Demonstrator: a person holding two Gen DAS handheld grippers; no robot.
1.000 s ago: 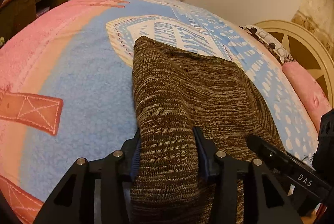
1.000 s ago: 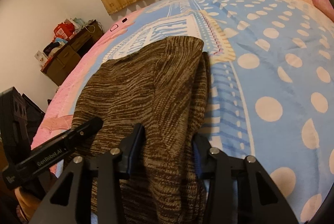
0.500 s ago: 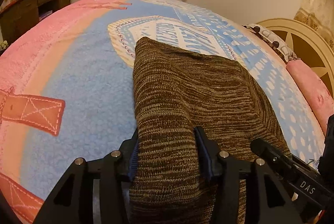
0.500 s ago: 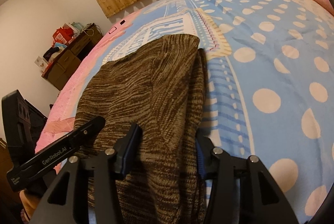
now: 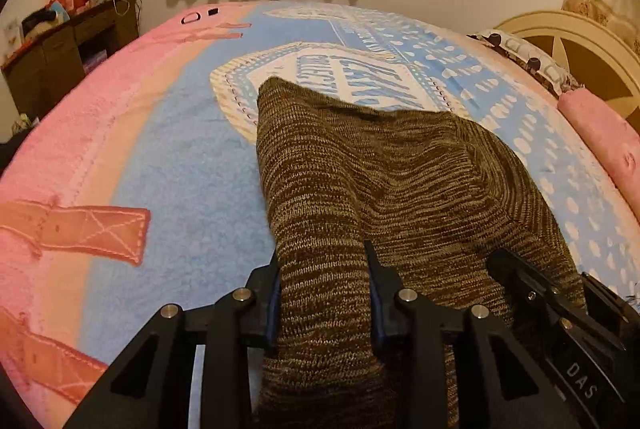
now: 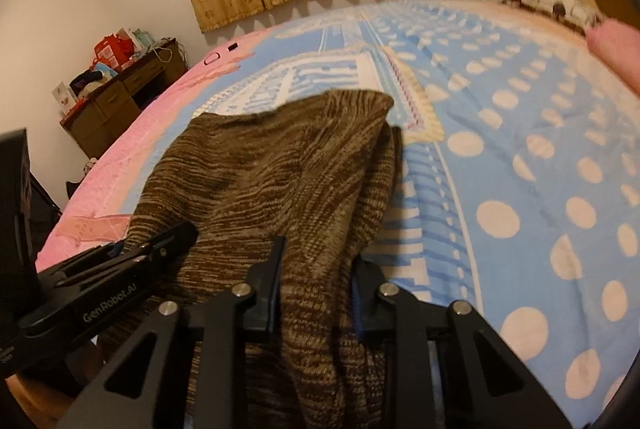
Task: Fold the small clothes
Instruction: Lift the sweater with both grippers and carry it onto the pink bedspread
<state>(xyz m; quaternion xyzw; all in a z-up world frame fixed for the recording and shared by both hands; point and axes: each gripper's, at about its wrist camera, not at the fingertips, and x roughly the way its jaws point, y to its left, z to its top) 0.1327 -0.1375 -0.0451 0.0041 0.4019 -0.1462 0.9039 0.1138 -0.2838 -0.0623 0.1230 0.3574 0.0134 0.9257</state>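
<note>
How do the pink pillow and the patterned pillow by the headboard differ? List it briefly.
Colour: the pink pillow is plain pink; the patterned pillow is whitish with dark marks.
Place: in the left wrist view the pink pillow lies nearer the camera, the patterned pillow beyond it.
Shared: both lie at the edge of the blanket, in front of the cream headboard.

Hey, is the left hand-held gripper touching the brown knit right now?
Touching. In the left wrist view the closing left hand-held gripper has the brown knit bunched between its jaws, and both pads press into the fabric with no gap.
</note>
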